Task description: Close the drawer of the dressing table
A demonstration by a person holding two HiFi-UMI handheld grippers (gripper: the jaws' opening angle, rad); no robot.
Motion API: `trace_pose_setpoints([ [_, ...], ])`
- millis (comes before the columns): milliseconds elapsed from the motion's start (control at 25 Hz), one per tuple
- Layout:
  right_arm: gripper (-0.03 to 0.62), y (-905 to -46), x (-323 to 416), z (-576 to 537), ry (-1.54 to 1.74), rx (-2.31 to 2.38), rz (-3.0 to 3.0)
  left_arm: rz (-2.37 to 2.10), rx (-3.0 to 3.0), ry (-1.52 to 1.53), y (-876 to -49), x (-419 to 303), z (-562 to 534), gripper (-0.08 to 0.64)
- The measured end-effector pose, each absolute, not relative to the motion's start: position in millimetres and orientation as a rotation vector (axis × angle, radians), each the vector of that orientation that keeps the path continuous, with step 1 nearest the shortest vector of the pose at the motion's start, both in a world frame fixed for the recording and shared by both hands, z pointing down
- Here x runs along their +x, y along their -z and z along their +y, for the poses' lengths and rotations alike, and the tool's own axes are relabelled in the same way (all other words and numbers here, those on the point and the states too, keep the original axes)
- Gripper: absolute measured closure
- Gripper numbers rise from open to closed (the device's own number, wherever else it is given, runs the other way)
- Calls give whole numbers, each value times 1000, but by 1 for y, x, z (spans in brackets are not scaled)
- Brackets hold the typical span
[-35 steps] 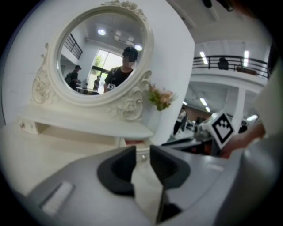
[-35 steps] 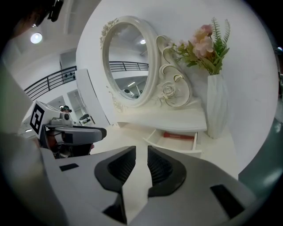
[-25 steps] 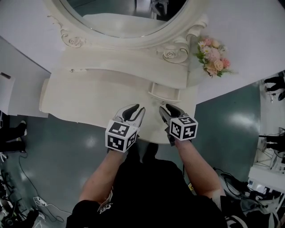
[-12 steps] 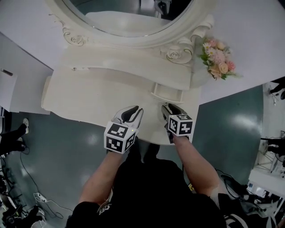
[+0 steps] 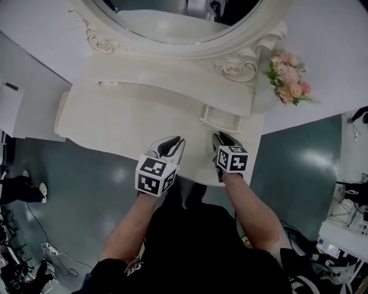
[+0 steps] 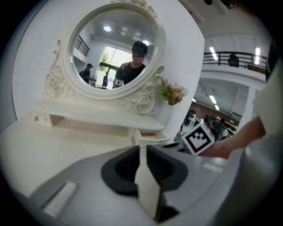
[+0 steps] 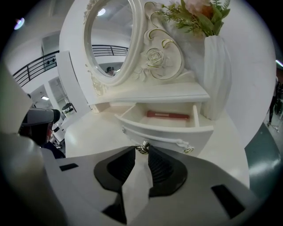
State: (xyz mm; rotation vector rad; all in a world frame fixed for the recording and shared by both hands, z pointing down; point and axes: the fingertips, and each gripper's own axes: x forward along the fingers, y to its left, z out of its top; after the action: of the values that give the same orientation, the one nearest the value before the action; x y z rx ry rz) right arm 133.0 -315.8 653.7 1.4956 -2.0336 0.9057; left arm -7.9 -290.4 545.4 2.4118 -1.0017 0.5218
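Observation:
The white dressing table [image 5: 115,115] has a small drawer [image 5: 221,120] pulled out under its right shelf. In the right gripper view the open drawer [image 7: 163,126] holds a red stick [image 7: 168,115]. Its small metal knob [image 7: 142,148] sits between the tips of my right gripper [image 7: 142,151], whose jaws have just been closing and now touch it on both sides. From above, the right gripper [image 5: 221,139] is right in front of the drawer. My left gripper [image 5: 179,141] hovers over the tabletop's front edge, shut and holding nothing [image 6: 142,149].
An oval mirror [image 5: 172,17] in a carved frame stands at the back of the table. A white vase [image 7: 216,79] with pink flowers [image 5: 290,80] stands right of the drawer. Teal floor [image 5: 293,155] surrounds the table, with cables at the lower left.
The right gripper has dropped toward the drawer front and its jaws have narrowed around the knob. The left gripper has stayed where it was.

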Motion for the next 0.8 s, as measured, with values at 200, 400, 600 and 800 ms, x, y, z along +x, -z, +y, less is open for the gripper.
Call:
trace_pose_setpoints([
  [200,511,-655,132,-315,-873,1471,-2020,-998,2414,-524,-544,-12,-290,511],
  [400,514,-650,133,-316,-853,1450,-2028,-997,2417,-519,-541,-10,-291,509],
  [600,515,-642,137,-323,-830,1471,-2037,-1007,2414,-509,-539,-10,-291,511],
  [800,515,-637,141,-331,-817,1473,-2039,-1030,2399,-497,-536,-15,-293,511],
])
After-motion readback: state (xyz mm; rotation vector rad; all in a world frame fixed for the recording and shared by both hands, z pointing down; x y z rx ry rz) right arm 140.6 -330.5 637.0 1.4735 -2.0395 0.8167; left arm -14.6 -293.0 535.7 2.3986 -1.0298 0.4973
